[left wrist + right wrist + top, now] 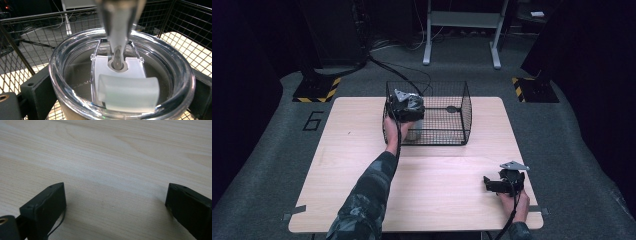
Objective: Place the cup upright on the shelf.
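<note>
A tumbler [414, 132] with a clear lid [75, 52] and a metal straw [117, 30] stands upright inside the black wire basket [464, 107], at its front left corner. My left gripper [407, 107] is shut on the tumbler, one black jaw on each side below the lid rim. Whether the tumbler rests on the basket floor I cannot tell. My right gripper [488, 184] lies low at the table's front right, open, its fingers [47, 202] wide apart over bare wood.
The light wooden table [362, 190] holds the basket at its far middle. A small dark round thing [452, 108] lies in the basket's right half. Beyond the table are grey floor, cables and a white stand's legs [462, 30].
</note>
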Motion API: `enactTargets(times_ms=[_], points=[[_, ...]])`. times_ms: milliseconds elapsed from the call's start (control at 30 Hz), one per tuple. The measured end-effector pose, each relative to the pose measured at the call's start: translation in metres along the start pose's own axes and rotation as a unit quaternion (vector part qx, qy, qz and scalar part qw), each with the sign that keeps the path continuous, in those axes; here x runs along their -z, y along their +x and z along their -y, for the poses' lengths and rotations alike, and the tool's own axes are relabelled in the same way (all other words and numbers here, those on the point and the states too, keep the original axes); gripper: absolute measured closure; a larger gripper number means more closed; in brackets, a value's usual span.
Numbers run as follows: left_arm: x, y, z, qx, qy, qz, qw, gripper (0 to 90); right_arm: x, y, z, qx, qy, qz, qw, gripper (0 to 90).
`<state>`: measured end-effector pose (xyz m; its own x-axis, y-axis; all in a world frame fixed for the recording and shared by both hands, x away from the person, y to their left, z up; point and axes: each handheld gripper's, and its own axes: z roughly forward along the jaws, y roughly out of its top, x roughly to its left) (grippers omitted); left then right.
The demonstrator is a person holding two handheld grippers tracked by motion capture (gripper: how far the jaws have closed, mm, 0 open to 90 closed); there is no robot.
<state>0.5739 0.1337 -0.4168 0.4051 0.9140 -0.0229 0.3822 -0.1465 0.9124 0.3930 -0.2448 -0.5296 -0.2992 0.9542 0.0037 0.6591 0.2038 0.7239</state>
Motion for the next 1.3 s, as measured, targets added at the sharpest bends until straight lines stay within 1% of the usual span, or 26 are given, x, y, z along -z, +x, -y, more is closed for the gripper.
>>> enactTargets(times_ms=[133, 167, 233, 300, 333, 367, 467, 500, 533, 567, 667, 733, 767, 867, 900, 933, 967, 1067, 1133, 1167, 1267, 1300], points=[[0.000, -0.002, 0.001, 0.000, -0.001, 0.002, 1.0000, 3.6, 0.000, 0.000, 0.000, 0.000, 0.000, 0.000, 1.0000, 2.8], [0.000, -0.002, 0.002, -0.005, 0.000, 0.000, 1.0000, 3.6, 0.000, 0.000, 0.000, 0.000, 0.000, 0.000, 1.0000, 2.9], [0.001, -0.002, 0.003, -0.005, -0.005, 0.001, 1.0000, 3.6, 0.000, 0.000, 0.000, 0.002, -0.001, 0.000, 1.0000, 2.9], [0.002, -0.004, 0.006, -0.019, -0.005, 0.001, 0.9998, 3.6, 0.000, 0.000, 0.000, 0.002, -0.001, 0.000, 1.0000, 2.9], [0.002, -0.004, 0.006, -0.019, -0.005, 0.001, 0.9998, 3.6, 0.000, 0.000, 0.000, 0.002, -0.001, 0.000, 1.0000, 2.9], [0.003, -0.005, 0.007, -0.028, -0.002, 0.002, 0.9996, 3.6, 0.000, 0.000, 0.000, 0.002, -0.001, 0.001, 1.0000, 2.9], [0.005, -0.007, 0.008, -0.034, -0.004, 0.003, 0.9994, 3.6, 0.000, 0.000, 0.000, 0.002, -0.001, 0.001, 1.0000, 2.9], [0.006, -0.006, 0.008, -0.033, -0.001, 0.004, 0.9994, 3.6, 0.000, 0.000, 0.000, 0.002, -0.001, 0.001, 1.0000, 3.0], [0.006, -0.005, 0.009, -0.026, -0.004, 0.004, 0.9996, 3.6, 0.000, 0.000, 0.000, 0.002, -0.001, 0.001, 1.0000, 2.9], [0.007, -0.004, 0.010, -0.028, -0.001, 0.006, 0.9996, 3.6, 0.000, 0.000, 0.000, 0.002, -0.001, 0.001, 1.0000, 3.0], [0.009, 0.000, 0.011, -0.011, -0.006, 0.008, 0.9999, 3.5, 0.000, 0.000, 0.000, 0.002, -0.001, 0.000, 1.0000, 3.0], [0.009, 0.000, 0.011, -0.013, -0.004, 0.010, 0.9999, 3.5, 0.000, 0.000, 0.000, 0.002, -0.001, 0.000, 1.0000, 3.0], [0.010, 0.001, 0.011, -0.021, 0.000, 0.011, 0.9997, 3.5, 0.000, 0.000, 0.000, 0.002, -0.001, 0.000, 1.0000, 3.0], [0.012, 0.001, 0.010, -0.019, 0.003, 0.010, 0.9998, 3.4, 0.000, 0.000, 0.000, 0.002, -0.001, 0.000, 1.0000, 3.0], [0.012, 0.002, 0.010, -0.025, 0.006, 0.011, 0.9996, 3.4, 0.000, 0.000, 0.000, 0.002, -0.001, 0.000, 1.0000, 2.9], [0.013, 0.002, 0.010, -0.022, 0.005, 0.012, 0.9997, 3.4, 0.000, 0.000, 0.000, 0.002, -0.001, 0.000, 1.0000, 3.0], [0.014, 0.001, 0.010, -0.015, 0.005, 0.012, 0.9998, 3.4, 0.000, 0.000, 0.000, 0.002, -0.001, 0.000, 1.0000, 2.9], [0.015, 0.001, 0.010, -0.028, 0.009, 0.012, 0.9995, 3.3, 0.000, 0.000, 0.000, 0.002, -0.001, 0.000, 1.0000, 3.0], [0.016, 0.000, 0.009, -0.032, 0.010, 0.011, 0.9994, 3.3, 0.000, 0.000, 0.000, 0.002, -0.001, 0.000, 1.0000, 2.9], [0.017, -0.001, 0.010, -0.029, 0.010, 0.010, 0.9995, 3.2, 0.000, 0.000, 0.000, 0.002, -0.001, 0.001, 1.0000, 2.9], [0.021, -0.004, 0.008, -0.038, 0.002, 0.007, 0.9992, 1.0, 0.000, 0.000, 0.000, 0.002, -0.001, 0.001, 1.0000, 2.9], [0.024, -0.005, 0.007, -0.037, -0.001, 0.004, 0.9993, 0.2, 0.000, 0.000, 0.000, 0.002, -0.001, 0.000, 1.0000, 3.0]])
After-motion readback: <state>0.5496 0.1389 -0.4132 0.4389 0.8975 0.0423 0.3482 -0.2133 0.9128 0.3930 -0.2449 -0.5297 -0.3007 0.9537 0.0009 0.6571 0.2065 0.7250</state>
